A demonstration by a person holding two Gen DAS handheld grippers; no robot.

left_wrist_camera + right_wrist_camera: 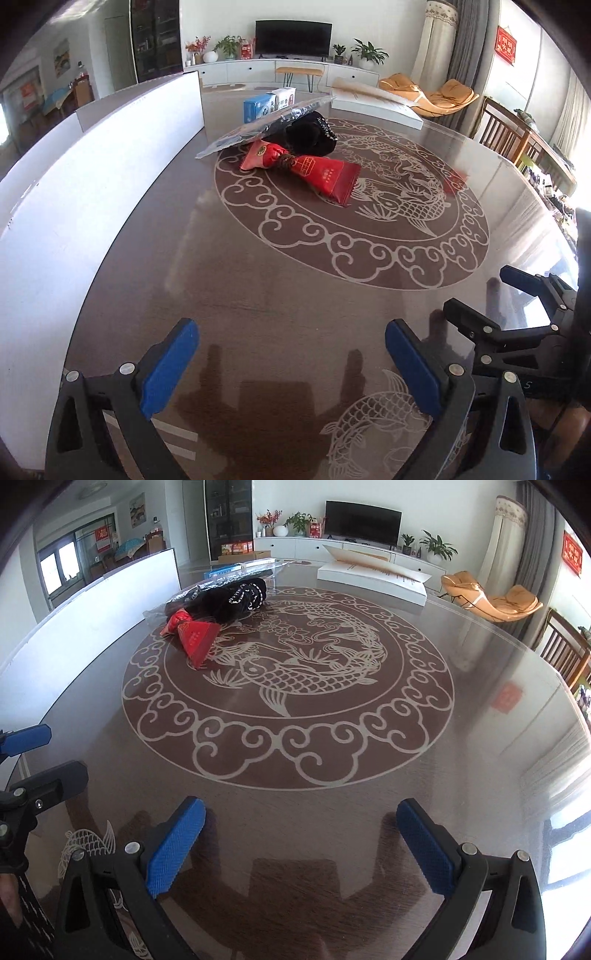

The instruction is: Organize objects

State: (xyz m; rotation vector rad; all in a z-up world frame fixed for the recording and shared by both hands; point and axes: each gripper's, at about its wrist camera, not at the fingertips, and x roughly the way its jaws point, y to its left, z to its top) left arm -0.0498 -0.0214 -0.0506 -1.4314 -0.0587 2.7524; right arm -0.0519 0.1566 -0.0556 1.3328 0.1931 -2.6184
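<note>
A red snack packet [321,177] [194,638] lies on the round brown table [258,295] [295,812], tied at its middle. Behind it sits a black bundle [310,134] [229,600] under a clear plastic sleeve [266,123] [258,566]. Blue and white boxes [269,105] stand farther back. My left gripper [291,362] hovers open over the near table edge, nothing between its blue pads. My right gripper [301,842] is open too, empty, beside the left one. In the left wrist view the right gripper [491,295] shows at the right; in the right wrist view the left gripper [40,753] shows at the left.
A tall white board [92,184] [92,627] stands along the table's left side. A flat white box with an open flap [373,103] [373,576] lies at the far edge. Wooden chairs [509,136] [565,653] stand at the right.
</note>
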